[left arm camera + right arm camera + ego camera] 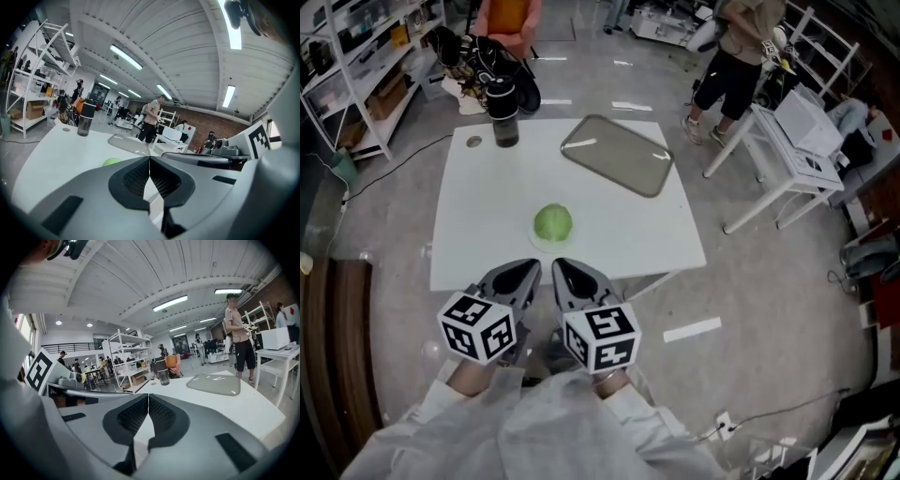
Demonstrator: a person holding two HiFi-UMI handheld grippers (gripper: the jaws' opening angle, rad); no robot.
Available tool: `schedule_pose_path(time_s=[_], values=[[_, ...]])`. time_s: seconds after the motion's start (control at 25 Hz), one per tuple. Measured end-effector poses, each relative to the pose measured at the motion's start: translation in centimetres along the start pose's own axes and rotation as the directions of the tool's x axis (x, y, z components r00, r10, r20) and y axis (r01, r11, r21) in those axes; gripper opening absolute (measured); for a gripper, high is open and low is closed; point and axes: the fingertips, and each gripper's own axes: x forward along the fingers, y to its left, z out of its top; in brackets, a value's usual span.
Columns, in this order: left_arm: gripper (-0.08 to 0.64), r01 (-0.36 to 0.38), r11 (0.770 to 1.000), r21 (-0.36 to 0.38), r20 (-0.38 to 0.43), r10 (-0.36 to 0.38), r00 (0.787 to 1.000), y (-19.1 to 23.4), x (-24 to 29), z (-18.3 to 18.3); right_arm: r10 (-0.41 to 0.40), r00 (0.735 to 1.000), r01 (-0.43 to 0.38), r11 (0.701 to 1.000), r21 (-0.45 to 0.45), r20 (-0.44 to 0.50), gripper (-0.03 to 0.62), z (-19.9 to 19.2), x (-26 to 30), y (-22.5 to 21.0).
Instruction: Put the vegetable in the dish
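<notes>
At the far left of the head view, a white shelf [366, 66] with boxes stands on the floor, at about 10 o'clock from the white table [478, 234]. Behind the table's far left corner lie dark bags [473, 61], and a person in an orange top [508, 19] stands there.

On the table, near that corner, a dark bottle [503, 114] stands upright. A small round disc [473, 142] lies just beside it, at its 8 o'clock.

The left gripper [528, 269] is at the near edge of the table, at 7 o'clock from the cabbage [552, 223]. Its jaws are closed together, tip against tip, with nothing between them. In the left gripper view, the gripper [149, 161] itself covers the lower part of the cabbage [111, 162].

The cabbage, round and light green, lies on the table near its front edge, apart from both grippers.

The right gripper [562, 269] is just beside the left one, at 5 o'clock from the cabbage. Its jaws [148, 397] are also fully closed and hold nothing.

The dish [617, 154], a flat grey tray, lies at 1 o'clock from the cabbage, near the far right corner, well apart from it.

Further right, another person [736, 66] stands on the floor beside a second white table [787, 155].
</notes>
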Motion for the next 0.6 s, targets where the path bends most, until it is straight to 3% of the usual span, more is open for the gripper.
schedule_pose_path(time_s=[0.28, 0.6], values=[[0.008, -0.037, 0.999, -0.019, 0.010, 0.037, 0.999, 2.7, 5.7, 2.0, 0.032, 0.999, -0.032, 0.999, -0.015, -0.011, 0.012, 2.3, 4.4, -5.0], [0.008, -0.056, 0.997, -0.053, 0.000, 0.056, 0.998, 3.5, 8.3, 1.6, 0.076, 0.996, -0.075, 0.997, 0.006, -0.051, 0.012, 1.5, 6.5, -6.8]])
